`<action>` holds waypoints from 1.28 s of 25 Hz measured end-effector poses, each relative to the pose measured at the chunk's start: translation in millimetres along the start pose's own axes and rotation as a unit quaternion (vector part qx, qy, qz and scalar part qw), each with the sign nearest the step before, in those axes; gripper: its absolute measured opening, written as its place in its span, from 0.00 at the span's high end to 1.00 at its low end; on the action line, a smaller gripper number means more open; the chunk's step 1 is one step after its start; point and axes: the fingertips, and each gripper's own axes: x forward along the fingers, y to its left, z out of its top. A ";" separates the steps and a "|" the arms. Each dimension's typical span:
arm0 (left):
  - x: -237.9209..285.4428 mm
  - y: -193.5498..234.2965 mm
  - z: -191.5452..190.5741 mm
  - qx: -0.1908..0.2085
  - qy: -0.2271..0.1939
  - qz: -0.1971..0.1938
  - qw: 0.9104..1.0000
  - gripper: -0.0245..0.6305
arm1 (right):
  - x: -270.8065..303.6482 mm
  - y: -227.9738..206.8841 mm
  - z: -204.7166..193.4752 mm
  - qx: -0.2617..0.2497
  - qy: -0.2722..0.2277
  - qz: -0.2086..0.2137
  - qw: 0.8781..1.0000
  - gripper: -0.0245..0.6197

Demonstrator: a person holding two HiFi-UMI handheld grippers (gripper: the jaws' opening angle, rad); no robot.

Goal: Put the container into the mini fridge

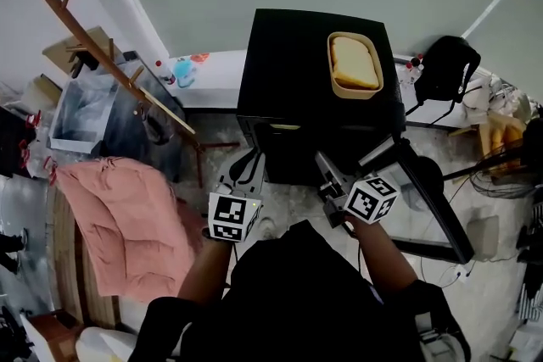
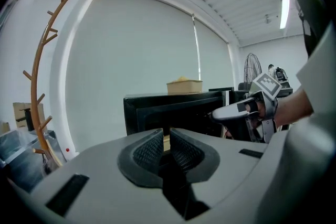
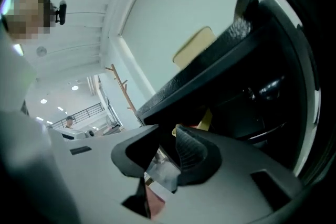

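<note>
A tan container [image 1: 355, 64] with pale yellow contents sits on top of the black mini fridge [image 1: 288, 55]. The fridge door [image 1: 428, 203] hangs open to the right. Both grippers hover in front of the open fridge, below the container and apart from it. My left gripper [image 1: 251, 164] has its jaws almost together with nothing between them [image 2: 167, 136]. My right gripper [image 1: 325, 167] is rolled to one side, its jaws [image 3: 165, 136] apart and empty. The left gripper view shows the container [image 2: 185, 86] on the fridge [image 2: 168, 107], with the right gripper [image 2: 223, 112] at the opening. The container [image 3: 194, 47] shows tilted in the right gripper view.
A wooden coat rack [image 1: 93, 38] leans at the left, with a pink quilt [image 1: 127, 216] and boxes beside it. A black bag [image 1: 445, 64], cables and clutter lie right of the fridge. A fan [image 2: 252, 68] stands behind.
</note>
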 end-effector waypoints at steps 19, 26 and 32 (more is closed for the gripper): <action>13.1 -18.6 92.9 0.030 -0.054 -0.066 0.996 0.88 | -63.4 19.3 74.8 -0.091 -0.088 -0.024 0.992 0.83; 46.5 -47.0 121.6 0.124 -0.058 -0.119 0.984 0.88 | -77.8 20.0 89.7 -0.057 -0.112 -0.031 0.992 0.84; 81.1 -73.0 132.9 0.234 -0.027 -0.127 0.963 0.88 | -89.5 20.9 93.7 -0.087 -0.113 -0.055 0.988 0.84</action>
